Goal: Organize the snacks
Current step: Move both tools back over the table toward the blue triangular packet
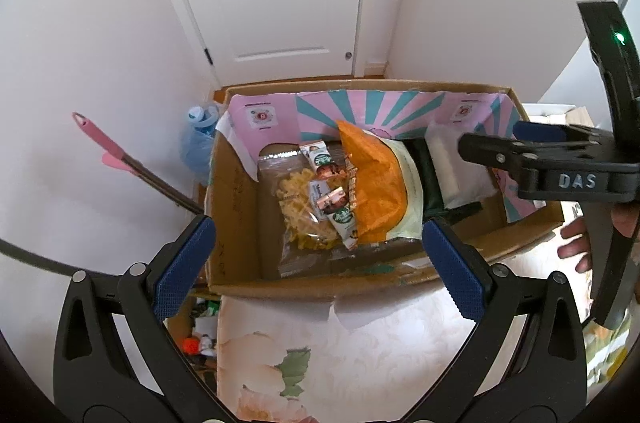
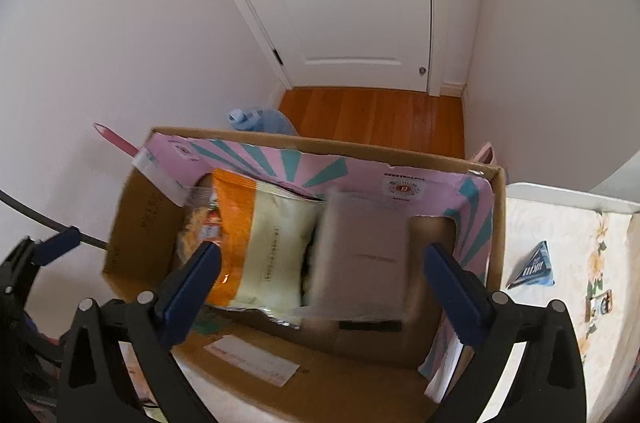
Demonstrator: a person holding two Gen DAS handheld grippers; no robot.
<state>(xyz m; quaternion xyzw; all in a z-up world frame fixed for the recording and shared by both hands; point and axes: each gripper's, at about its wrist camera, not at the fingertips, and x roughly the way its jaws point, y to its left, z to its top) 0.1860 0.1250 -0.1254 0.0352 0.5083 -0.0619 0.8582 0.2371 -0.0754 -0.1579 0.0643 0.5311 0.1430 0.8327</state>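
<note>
**While poised over the snack box: both jaws released, nothing gripped**

Left gripper (image 1: 316, 225): above the near wall of the cardboard box (image 1: 232, 207), jaws spread wide, blue pads clear of everything below.

Right gripper (image 2: 322, 249): above the right half of the box, jaws likewise spread. Between its pads in the right wrist view, a blurred grey packet (image 2: 360, 247), touching neither pad. Fingers of a hand (image 1: 576, 243) visible on its handle at the right edge of the left wrist view.

Inside the box, lined along the far and right walls with pink-and-teal printed card (image 1: 372, 103):
- near the left wall, a clear bag of pasta (image 1: 298, 207) lying flat, with several small sachets (image 1: 328, 199) scattered on top;
- in the middle, an orange-and-cream snack bag (image 1: 380, 191), overlapping the sachets;
- just right of that, a dark green item (image 1: 426, 175), mostly hidden;
- towards the far right corner, the pale packet, resting against the liner.

Box set on a floral cloth (image 1: 280, 343), near wall at its edge. Well right of the box on the same cloth, a blue triangular packet (image 2: 534, 265).
</note>
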